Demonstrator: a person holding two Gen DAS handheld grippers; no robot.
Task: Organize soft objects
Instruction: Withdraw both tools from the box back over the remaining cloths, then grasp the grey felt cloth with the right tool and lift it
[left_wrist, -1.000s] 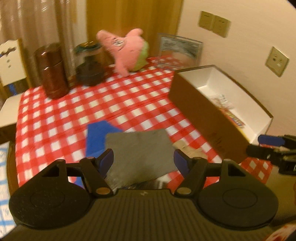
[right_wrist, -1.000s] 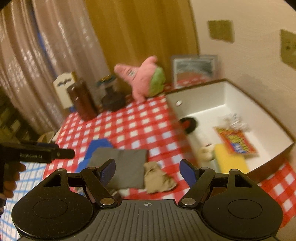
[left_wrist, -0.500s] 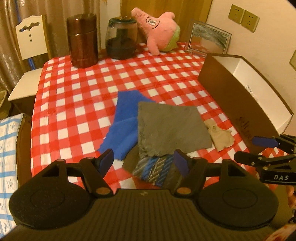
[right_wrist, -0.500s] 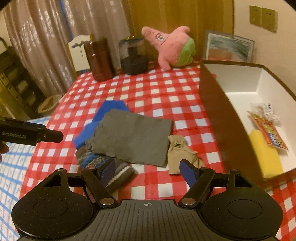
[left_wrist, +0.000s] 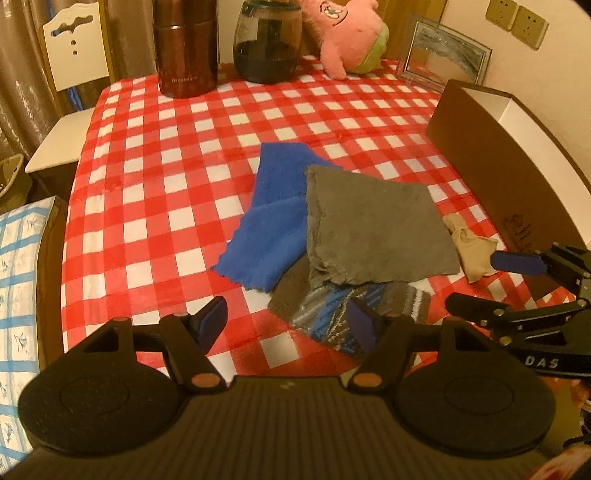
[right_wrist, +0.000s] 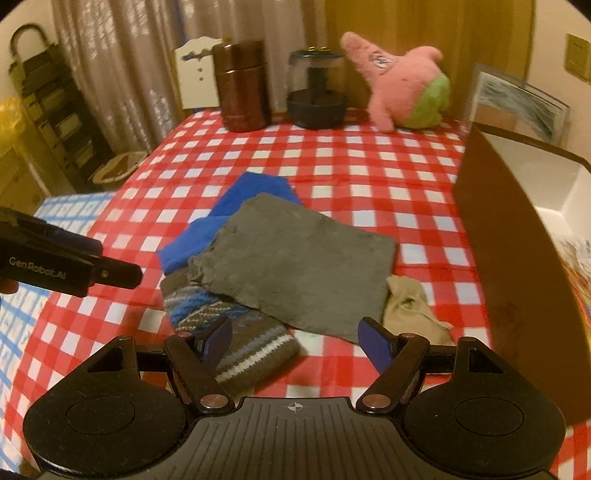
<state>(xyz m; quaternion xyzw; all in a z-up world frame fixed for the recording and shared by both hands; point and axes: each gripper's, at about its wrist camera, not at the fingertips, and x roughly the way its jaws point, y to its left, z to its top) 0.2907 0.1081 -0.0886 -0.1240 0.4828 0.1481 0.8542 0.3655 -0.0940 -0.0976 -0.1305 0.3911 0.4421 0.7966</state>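
The flat grey felt-like cloth (right_wrist: 295, 258) lies mid-table atop a blue fleece cloth (left_wrist: 273, 221) and a striped knitted sock (right_wrist: 229, 328), touching a crumpled beige sock (right_wrist: 410, 306) beside the brown open box (right_wrist: 517, 258). Pinch carelessly and you drag several layers together. Your left gripper (left_wrist: 288, 323) and right gripper (right_wrist: 295, 338) gape wide, empty, now lower and nearer the pile than a second ago.
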